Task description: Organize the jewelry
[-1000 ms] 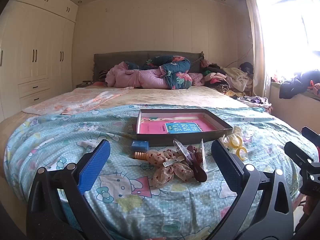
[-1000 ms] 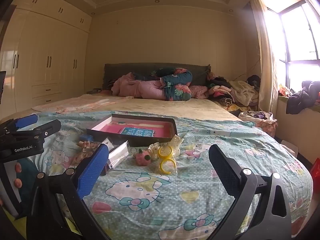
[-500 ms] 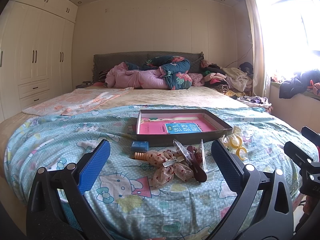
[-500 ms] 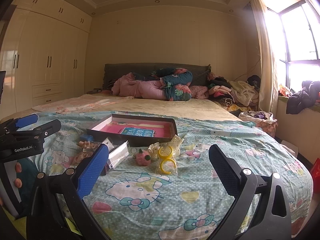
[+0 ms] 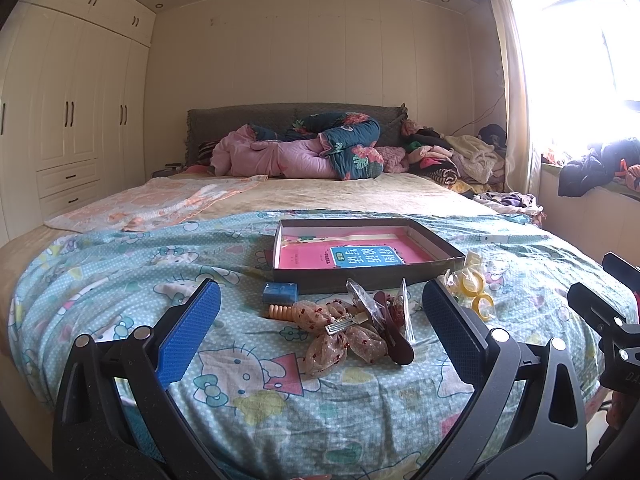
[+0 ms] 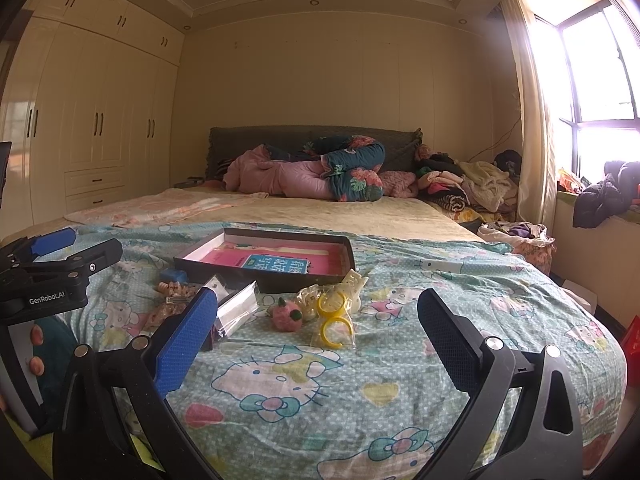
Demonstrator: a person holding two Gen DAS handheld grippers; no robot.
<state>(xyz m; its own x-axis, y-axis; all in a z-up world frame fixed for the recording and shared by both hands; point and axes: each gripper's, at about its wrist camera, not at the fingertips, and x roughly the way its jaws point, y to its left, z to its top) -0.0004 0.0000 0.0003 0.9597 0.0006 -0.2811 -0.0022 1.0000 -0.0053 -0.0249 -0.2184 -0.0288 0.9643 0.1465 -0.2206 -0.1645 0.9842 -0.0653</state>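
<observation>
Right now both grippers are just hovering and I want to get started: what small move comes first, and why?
Probably ease the left gripper forward and down onto the bow clip. Both grippers are open and empty, the tray behind holds no accessories yet, and that clip lies nearest, between the left fingers.

Left gripper (image 5: 320, 328) gapes above hair accessories (image 5: 352, 330).
</observation>
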